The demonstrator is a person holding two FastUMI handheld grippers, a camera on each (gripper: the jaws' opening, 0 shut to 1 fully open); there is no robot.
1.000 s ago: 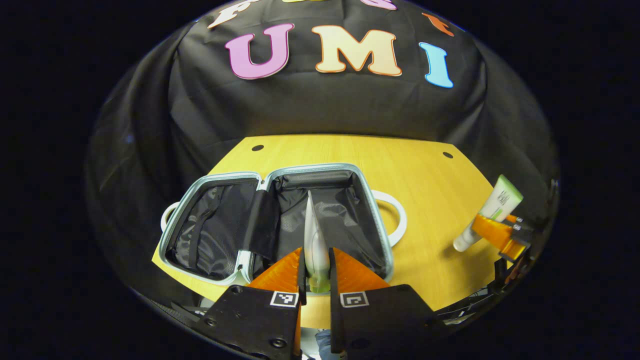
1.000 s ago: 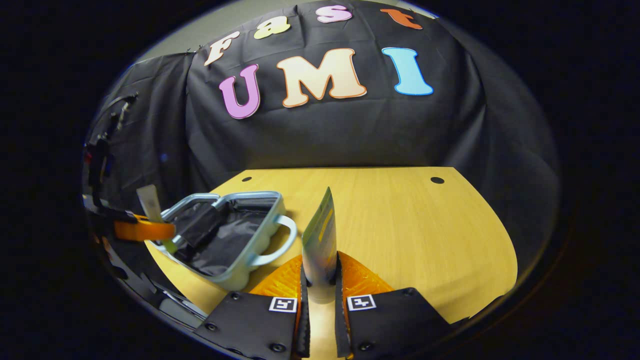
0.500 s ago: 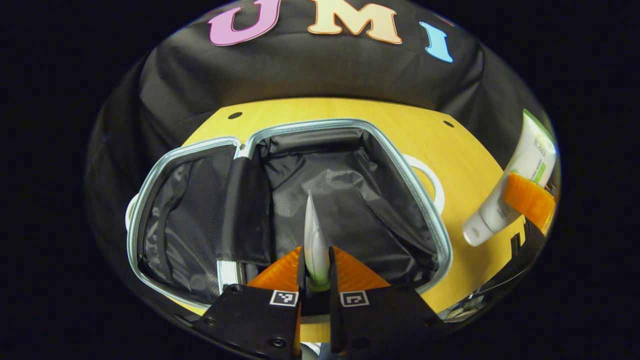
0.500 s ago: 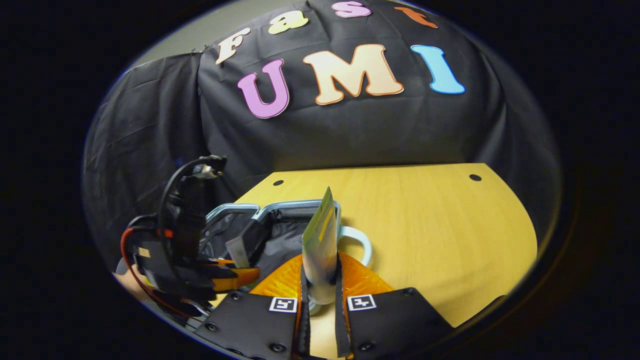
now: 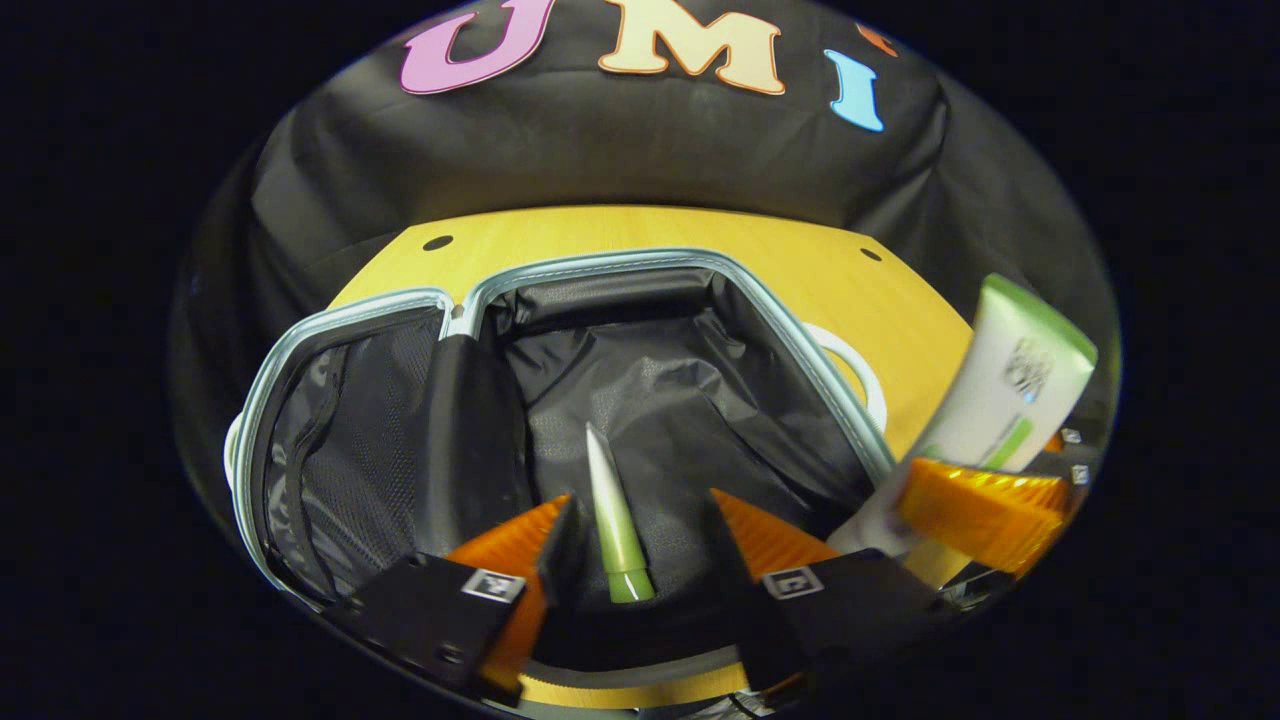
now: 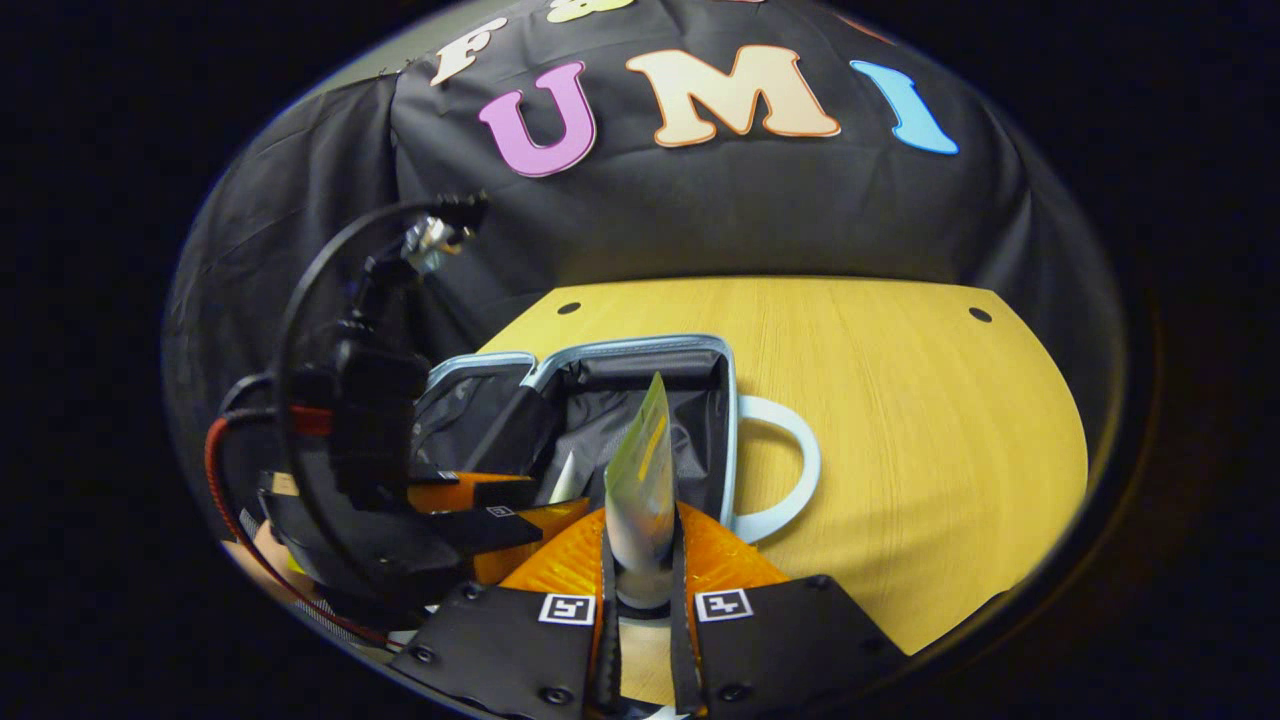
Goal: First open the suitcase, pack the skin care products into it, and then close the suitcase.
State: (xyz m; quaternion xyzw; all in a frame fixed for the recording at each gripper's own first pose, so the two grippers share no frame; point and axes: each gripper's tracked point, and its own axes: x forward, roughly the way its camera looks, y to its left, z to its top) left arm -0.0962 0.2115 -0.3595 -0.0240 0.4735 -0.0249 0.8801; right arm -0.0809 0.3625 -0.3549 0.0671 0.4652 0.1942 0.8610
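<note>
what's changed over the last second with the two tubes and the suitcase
The left gripper went down into the open suitcase and opened, letting go of the green tube. The right gripper carried its white tube leftward over the suitcase. Unchanged: suitcase open, right grip shut.

- The near rim of the suitcase (image 5: pixel 640 262) was hidden behind the left gripper (image 5: pixel 640 520).
- The cap of the white tube (image 5: pixel 1000 395) sat hidden behind the right gripper (image 5: pixel 985 505).
- The small tube (image 6: pixel 563 480) showed its tip alone.
</note>
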